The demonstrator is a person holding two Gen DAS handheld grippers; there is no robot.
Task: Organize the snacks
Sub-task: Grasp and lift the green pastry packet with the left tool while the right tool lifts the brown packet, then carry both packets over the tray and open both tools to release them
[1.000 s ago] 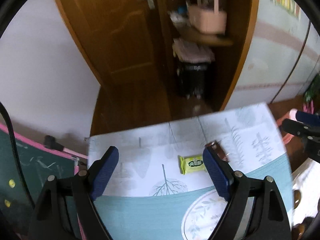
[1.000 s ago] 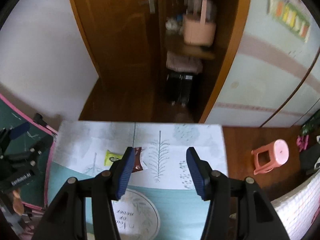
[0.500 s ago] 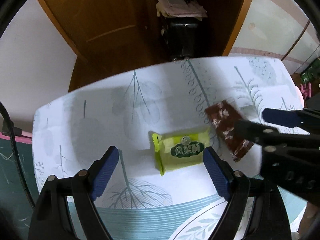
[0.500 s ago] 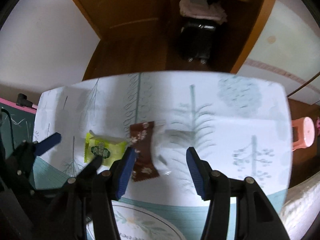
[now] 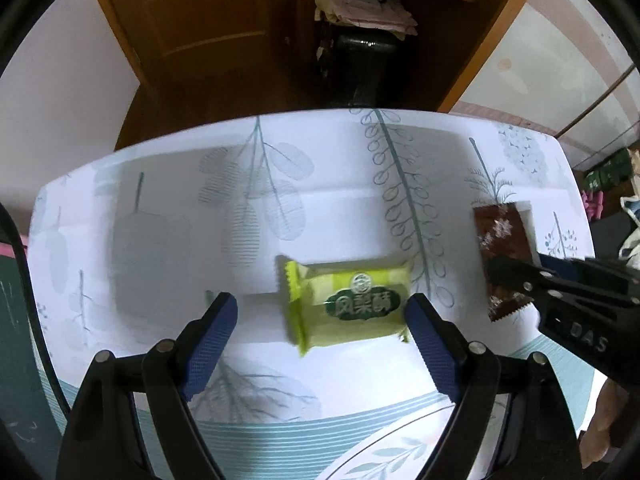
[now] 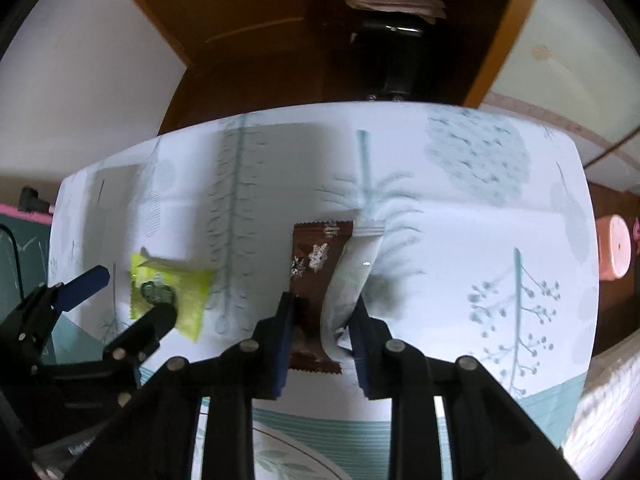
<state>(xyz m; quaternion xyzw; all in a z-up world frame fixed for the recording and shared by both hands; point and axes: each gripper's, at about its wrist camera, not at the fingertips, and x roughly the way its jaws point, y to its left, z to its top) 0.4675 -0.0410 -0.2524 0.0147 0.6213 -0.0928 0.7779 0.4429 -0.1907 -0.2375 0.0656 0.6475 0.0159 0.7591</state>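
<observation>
A yellow-green snack packet (image 5: 348, 304) lies on the leaf-print tablecloth (image 5: 160, 220). My left gripper (image 5: 320, 304) stands open over it, one blue finger on each side; the right finger (image 5: 420, 320) is at the packet's end. A brown snack packet (image 6: 316, 256) with white snowflakes lies to its right. My right gripper (image 6: 322, 304) is closing its jaws on the near end of the brown packet. A raised fold of tablecloth (image 6: 352, 264) is pinched in with it. The right gripper (image 5: 520, 268) also shows at the right edge of the left wrist view.
Beyond the table's far edge are a wooden door (image 5: 208, 20) and a black bin (image 5: 360, 68) topped with papers. A pink stool (image 6: 612, 252) stands to the right, a green chalkboard (image 5: 12, 300) to the left. A round leaf motif (image 5: 400, 452) marks the cloth's near side.
Both grippers dropped toward the table, so the packets look much larger. The right gripper's fingers went from apart to pinched on the brown packet. The left stayed open.
</observation>
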